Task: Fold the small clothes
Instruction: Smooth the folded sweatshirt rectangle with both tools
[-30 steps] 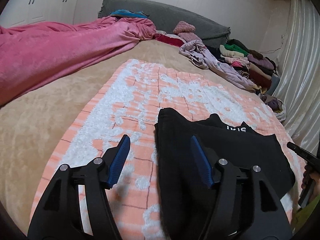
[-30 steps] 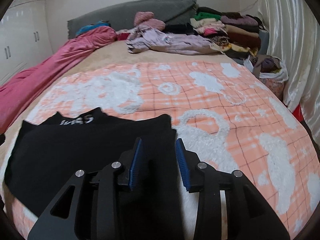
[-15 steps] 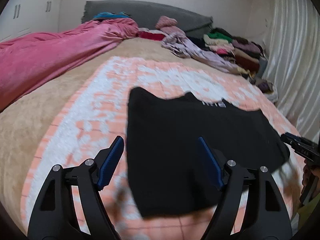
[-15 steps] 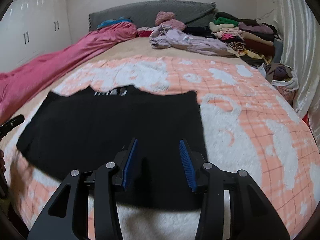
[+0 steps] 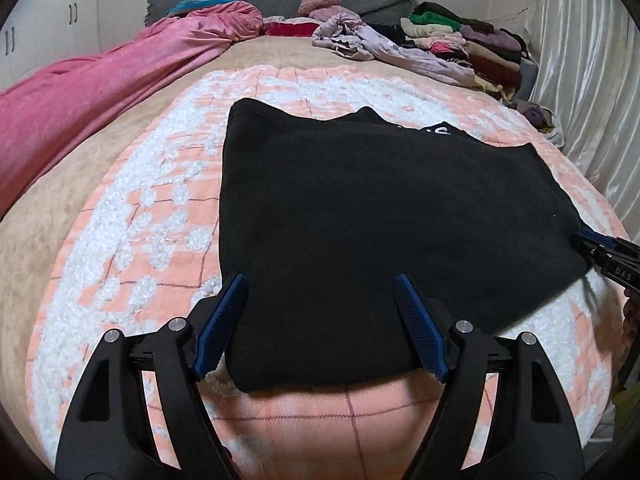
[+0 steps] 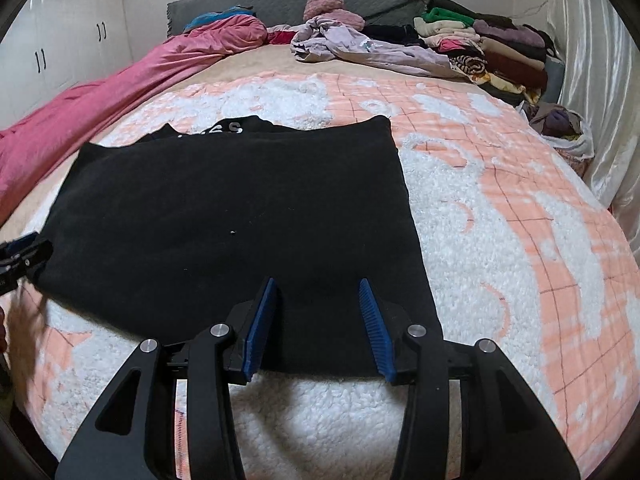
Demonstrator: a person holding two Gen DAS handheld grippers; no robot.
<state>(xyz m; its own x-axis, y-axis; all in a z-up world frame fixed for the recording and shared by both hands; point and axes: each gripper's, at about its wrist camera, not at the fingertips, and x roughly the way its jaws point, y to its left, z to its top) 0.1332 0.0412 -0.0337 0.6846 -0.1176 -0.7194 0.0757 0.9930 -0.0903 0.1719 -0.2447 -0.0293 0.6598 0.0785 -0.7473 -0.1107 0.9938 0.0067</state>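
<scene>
Moved: your black garment [image 5: 380, 216], bunched a second ago, now lies spread flat.
Left gripper [image 5: 320, 320]: jaws released, straddling its near edge.
Right gripper [image 6: 318, 322]: jaws parted, gripping nothing.
Garment's place: on the peach blanket [image 6: 500, 240].
Hidden: white lettering [image 6: 224, 130], partly folded under.
Far: clothes pile [image 6: 480, 48].

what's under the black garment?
The black garment lies on the peach-and-white blanket, which shows all around it. Whatever lies directly beneath stays covered.
</scene>
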